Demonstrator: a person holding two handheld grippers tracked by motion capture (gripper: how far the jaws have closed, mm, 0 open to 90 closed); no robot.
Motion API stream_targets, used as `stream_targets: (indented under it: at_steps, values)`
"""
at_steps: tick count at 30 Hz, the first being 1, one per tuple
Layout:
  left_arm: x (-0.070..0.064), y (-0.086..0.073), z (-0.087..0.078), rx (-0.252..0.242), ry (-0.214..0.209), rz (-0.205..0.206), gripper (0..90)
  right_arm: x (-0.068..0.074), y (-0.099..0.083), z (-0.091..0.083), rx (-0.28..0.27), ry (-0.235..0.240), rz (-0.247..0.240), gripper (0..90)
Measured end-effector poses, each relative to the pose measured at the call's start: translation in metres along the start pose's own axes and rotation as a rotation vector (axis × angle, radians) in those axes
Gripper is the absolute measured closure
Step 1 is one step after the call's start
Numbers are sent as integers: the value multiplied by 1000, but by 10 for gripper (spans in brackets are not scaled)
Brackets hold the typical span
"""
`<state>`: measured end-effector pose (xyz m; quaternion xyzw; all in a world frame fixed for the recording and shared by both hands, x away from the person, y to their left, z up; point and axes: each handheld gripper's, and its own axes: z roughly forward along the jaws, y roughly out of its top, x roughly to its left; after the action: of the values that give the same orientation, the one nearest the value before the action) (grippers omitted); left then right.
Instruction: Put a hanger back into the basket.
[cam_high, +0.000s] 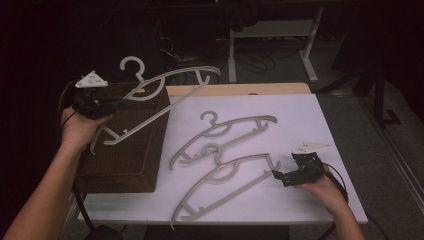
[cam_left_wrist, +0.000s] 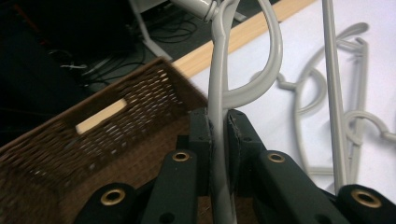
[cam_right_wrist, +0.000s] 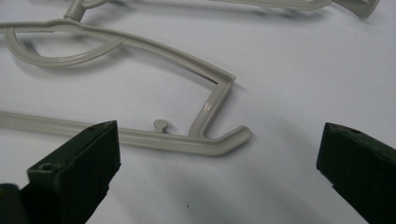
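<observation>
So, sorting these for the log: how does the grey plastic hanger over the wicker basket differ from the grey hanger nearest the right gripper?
The hanger over the wicker basket is lifted, clamped by the left gripper; the nearest hanger lies flat on the white table, before the open right gripper. Both are grey plastic.

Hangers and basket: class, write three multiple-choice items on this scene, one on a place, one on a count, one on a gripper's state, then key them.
1. Where is the held hanger?
A. above the wicker basket
B. flat on the white table
C. on the floor

2. How many hangers lie on the table?
A. one
B. two
C. four

3. How are the jaws of the right gripper?
A. shut on a hanger
B. open
C. shut on nothing

Key: 1 A, the left gripper clamps it over the basket; 2 B, a far hanger and a near hanger lie there; 3 B, the jaws stand wide apart.
</observation>
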<state>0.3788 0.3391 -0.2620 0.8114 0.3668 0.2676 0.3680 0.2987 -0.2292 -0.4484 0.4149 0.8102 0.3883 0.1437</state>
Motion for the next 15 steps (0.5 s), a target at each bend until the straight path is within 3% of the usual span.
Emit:
stream_targets:
  at_steps: [15]
  values:
    - [50, -46, -29, 35, 97, -67, 821, 1, 1, 2, 7, -4, 5, 0]
